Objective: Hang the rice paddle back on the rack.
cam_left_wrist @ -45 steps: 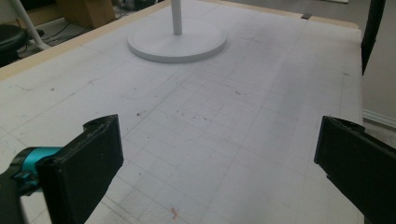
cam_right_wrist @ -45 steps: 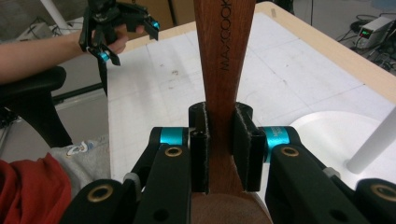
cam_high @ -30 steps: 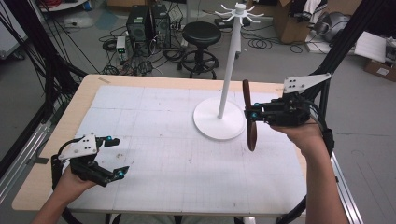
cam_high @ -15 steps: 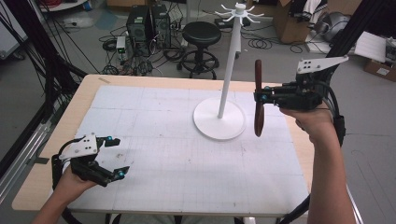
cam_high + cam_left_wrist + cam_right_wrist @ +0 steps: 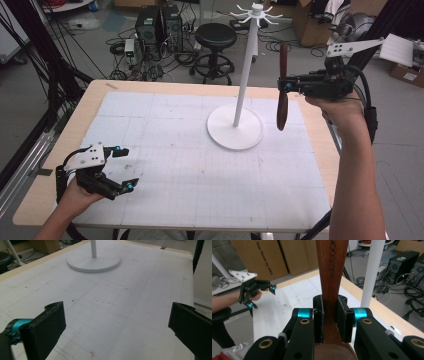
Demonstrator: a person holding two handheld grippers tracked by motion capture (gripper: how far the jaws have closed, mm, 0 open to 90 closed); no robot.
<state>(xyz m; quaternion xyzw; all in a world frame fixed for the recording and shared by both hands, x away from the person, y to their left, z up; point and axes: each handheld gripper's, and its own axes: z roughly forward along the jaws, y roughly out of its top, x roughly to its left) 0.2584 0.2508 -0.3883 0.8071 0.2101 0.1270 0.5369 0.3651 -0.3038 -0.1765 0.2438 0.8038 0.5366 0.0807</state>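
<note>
Left gripper (image 5: 122, 170): held low over the near left corner of the white gridded mat (image 5: 165, 175); jaws spread wide with nothing between them, as the left gripper view confirms. No change of place is seen against the earlier pictures.

Mat and table (image 5: 60, 145): bare except for the stand; scuffs and small marks are noted on the mat.

Hook stand (image 5: 243, 75): white, with a round base (image 5: 235, 132) resting on the far middle of the mat, an upright pole, and a crown of radial hooks (image 5: 255, 12) at the top. No item is yet hung on it.

Wooden utensil (image 5: 282, 85): dark brown, flat-handled, stamped with lettering on the handle (image 5: 332, 262); carried upright in the air, just right of the pole, the broad end hanging below the grip. Against the earlier pictures it has been lifted from near base level to about mid-pole height, clear of the mat.

Right gripper (image 5: 287, 84): clenched on the utensil's handle, both pads (image 5: 342, 318) pressed flat against the wood.

Judgement: the lift suggests the utensil is being brought toward the hooks. More height is still needed, and the handle's top end would have to be lined up with one hook.
</note>
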